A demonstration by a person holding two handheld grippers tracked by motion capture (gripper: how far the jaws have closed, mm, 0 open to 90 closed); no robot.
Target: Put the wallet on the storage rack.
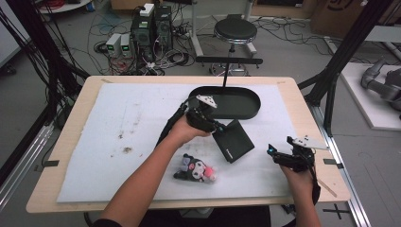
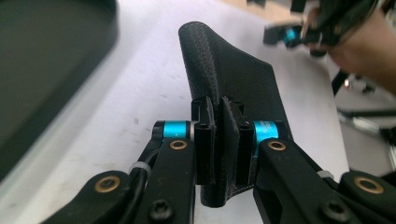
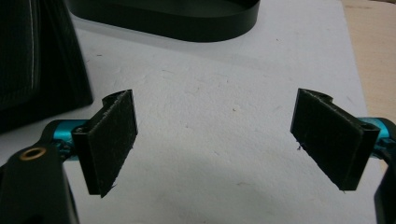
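Left gripper (image 1: 218, 128) clamps the wallet (image 1: 233, 140) beside the tray (image 1: 248, 112); lift level (right gripper (image 1: 271, 152) gapes, empty) before releasing inside.

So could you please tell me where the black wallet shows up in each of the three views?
High view: the black wallet sits right of centre, one edge held by the left gripper.
Left gripper view: it stands mid-frame, clamped between the jaws.
Right gripper view: its dark side is at the upper left edge.
Shared landmark: the black oval tray lying beyond it.
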